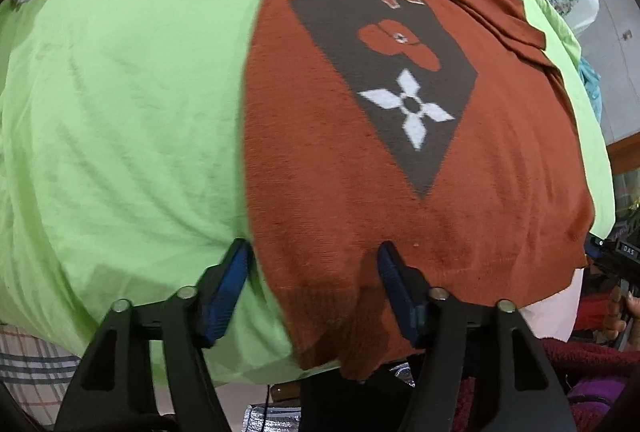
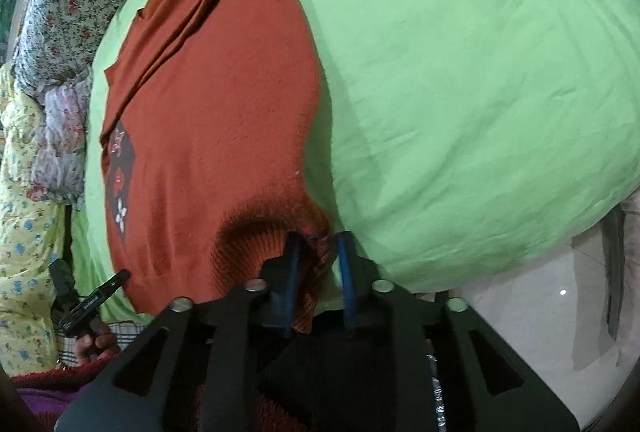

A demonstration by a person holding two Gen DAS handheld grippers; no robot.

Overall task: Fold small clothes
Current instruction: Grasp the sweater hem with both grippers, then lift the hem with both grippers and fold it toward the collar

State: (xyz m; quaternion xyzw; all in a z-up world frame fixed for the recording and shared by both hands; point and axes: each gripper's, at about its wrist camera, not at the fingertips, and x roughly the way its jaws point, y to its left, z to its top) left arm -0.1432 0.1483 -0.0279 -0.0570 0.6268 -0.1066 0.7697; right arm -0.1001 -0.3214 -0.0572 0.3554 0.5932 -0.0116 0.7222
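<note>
**Sweater spread on green sheet, both grippers at its hem**

A rust sweater (image 1: pixel 340 191) with a dark diamond patch (image 1: pixel 384 79) lies flat on the green sheet (image 1: pixel 120 111) of a bed. The left gripper (image 1: pixel 312 264) stands wide, one finger on the sheet, the other on the hem's corner. The right gripper (image 2: pixel 318 252) is narrow, pinching the ribbed hem's other corner. Floral bedding (image 2: pixel 60 31) lies beyond the sheet.
</note>
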